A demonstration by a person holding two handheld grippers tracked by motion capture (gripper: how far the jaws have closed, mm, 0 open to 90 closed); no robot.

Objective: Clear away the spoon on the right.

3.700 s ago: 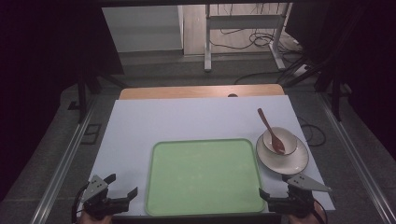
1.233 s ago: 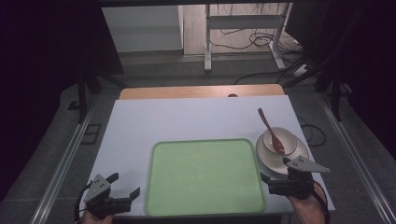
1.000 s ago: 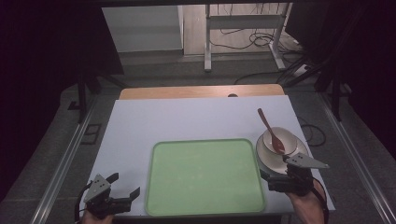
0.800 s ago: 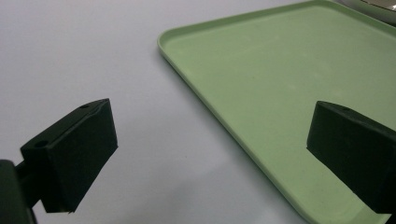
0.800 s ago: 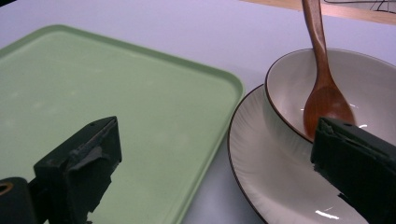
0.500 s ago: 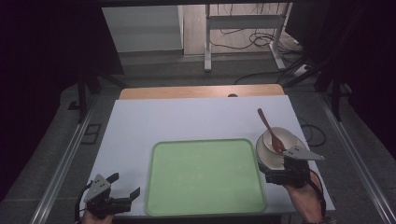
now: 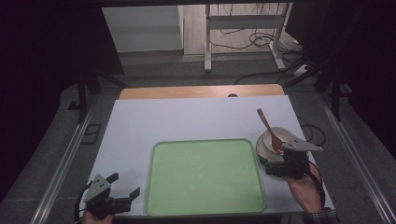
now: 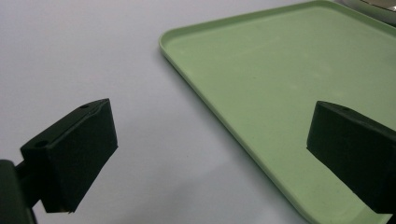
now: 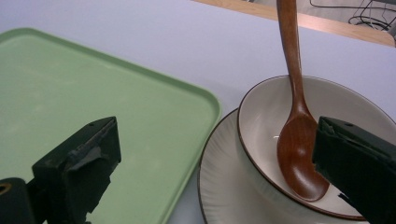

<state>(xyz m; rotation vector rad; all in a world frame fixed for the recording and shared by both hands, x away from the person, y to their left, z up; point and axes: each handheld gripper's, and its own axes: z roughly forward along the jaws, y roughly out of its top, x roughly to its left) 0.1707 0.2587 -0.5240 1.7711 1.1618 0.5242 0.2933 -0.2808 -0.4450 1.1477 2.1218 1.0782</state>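
High view: right gripper (image 7: 275, 164) sits at the near edge of the plate (image 7: 261, 150), at the table's (image 7: 187, 116) right side, just right of the green tray (image 7: 205, 175). Jaws apart, holding nothing. Right gripper view: the 2 jaws straddle the near rims of the plate (image 9: 224, 186) and the cream bowl (image 9: 345, 107) that stands on it; contact with either rim cannot be told. Wooden spoon (image 9: 299, 149) lies in the bowl, scoop down, handle leaning over the far rim.

Left gripper (image 7: 122, 189) is at the table's near-left corner, beside the tray's left edge. Left gripper view: jaws wide apart, empty, 1 over the white tabletop (image 8: 93, 56), 1 over the tray (image 8: 280, 70).
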